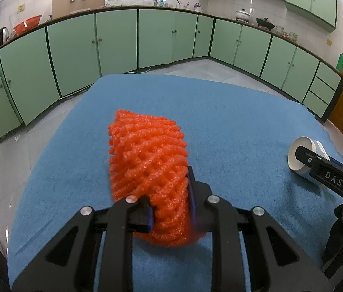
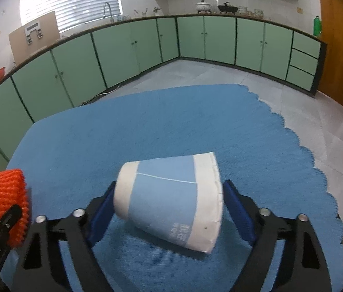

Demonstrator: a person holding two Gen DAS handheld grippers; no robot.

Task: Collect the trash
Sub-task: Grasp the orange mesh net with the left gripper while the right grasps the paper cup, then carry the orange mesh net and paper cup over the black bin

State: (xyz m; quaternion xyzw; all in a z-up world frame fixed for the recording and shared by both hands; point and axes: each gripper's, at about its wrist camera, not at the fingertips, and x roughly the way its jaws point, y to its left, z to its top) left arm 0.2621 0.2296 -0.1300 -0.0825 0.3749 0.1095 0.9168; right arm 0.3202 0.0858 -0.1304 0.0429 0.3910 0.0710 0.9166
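Right fingers (image 2: pixel 237 206) flank the paper cup (image 2: pixel 169 202) lying sideways.

Table cover: a blue cloth (image 2: pixel 195 126) with a scalloped edge lay spread flat.
Cabinets: pale green doors (image 1: pixel 115 41) ran beneath the counter.
Counter: a white pot (image 1: pixel 243 14), a red basin (image 1: pixel 27 23).
Door: brown wood (image 2: pixel 339 48).

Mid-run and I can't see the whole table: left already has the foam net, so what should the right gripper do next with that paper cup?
Probably close the right gripper on the paper cup. The cup lies on its side on the blue cloth, between the right gripper's fingers, base toward one, rim toward the other, with no firm grip visible. The left gripper holds the orange foam net.
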